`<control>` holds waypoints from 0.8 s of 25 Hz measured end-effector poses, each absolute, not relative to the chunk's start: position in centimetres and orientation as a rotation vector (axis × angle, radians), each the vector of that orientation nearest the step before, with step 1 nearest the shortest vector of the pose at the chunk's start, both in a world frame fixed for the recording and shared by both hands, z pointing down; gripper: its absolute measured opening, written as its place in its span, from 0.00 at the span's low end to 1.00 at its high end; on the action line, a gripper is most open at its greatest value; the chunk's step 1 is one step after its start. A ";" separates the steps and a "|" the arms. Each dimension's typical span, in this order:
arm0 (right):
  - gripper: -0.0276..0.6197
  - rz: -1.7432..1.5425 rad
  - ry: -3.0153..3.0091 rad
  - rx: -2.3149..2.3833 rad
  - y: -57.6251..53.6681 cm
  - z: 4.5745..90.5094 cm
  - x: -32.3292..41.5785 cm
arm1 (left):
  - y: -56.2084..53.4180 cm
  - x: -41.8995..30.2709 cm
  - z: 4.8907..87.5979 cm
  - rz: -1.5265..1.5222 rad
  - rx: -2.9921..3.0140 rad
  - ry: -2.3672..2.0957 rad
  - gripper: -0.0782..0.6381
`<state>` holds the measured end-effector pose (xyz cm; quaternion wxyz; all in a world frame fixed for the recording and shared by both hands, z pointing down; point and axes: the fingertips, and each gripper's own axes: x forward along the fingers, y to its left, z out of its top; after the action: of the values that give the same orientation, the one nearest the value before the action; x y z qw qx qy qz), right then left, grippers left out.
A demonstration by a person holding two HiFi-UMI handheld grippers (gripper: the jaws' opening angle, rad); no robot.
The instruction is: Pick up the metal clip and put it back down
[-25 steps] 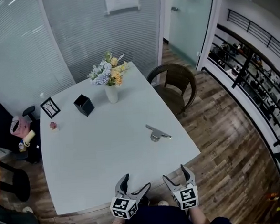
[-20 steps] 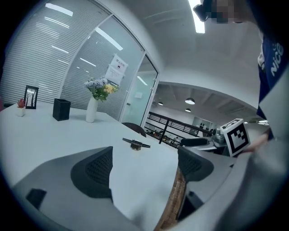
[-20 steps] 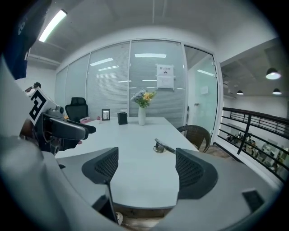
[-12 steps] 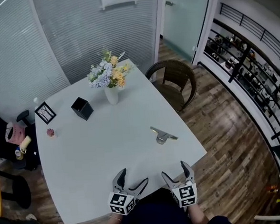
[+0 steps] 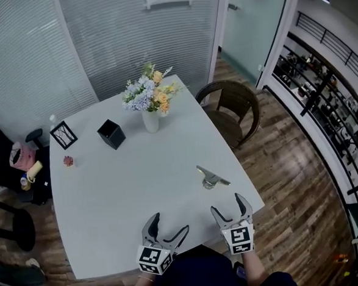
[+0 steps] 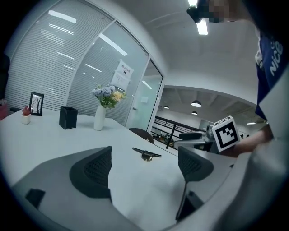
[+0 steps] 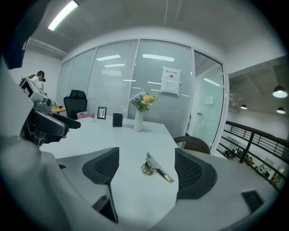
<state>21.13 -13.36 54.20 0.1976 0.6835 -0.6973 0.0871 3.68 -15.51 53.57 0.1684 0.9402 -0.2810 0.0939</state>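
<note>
Head view: one metal clip (image 5: 212,177) flat on the white table (image 5: 109,199), near its right edge. Two grippers over the near edge: left gripper (image 5: 171,222), right gripper (image 5: 226,203). Neither touching the clip. One vase (image 5: 151,120), one black box (image 5: 111,134) and one frame (image 5: 63,135) at the far side.
Left gripper view: jaws wide apart, empty — clip well ahead.
Right gripper view: jaws wide, closing slightly, nothing between pads — clip on table ahead.
Small pink item (image 5: 68,160) by frame unclear.

My left gripper (image 6: 144,166), jaws apart and empty, looks across the white table (image 6: 49,135). The metal clip (image 6: 146,154) lies ahead, well apart; a black box (image 6: 68,117) and a vase of flowers (image 6: 100,115) stand farther back.
</note>
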 end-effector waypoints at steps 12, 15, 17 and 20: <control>0.59 0.157 -1.863 1.653 -20.4 60.2 24.6 | -16.0 0.2 52.1 0.230 2.612 -1.070 0.74; 0.59 0.103 -1.810 1.541 -21.6 62.5 24.8 | -15.8 -1.0 52.2 0.234 2.582 -1.134 0.74; 0.58 0.074 -1.758 1.490 -22.0 64.1 25.2 | -15.6 -1.6 52.2 0.233 2.561 -1.170 0.74; 0.57 0.085 -1.725 1.446 -22.8 65.8 25.4 | -15.2 -2.6 52.5 0.247 2.527 -1.223 0.74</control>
<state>25.45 -22.79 65.85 0.4300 0.5795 -0.6914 0.0341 -2.65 -15.21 52.52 0.1613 0.8850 -0.4282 0.0865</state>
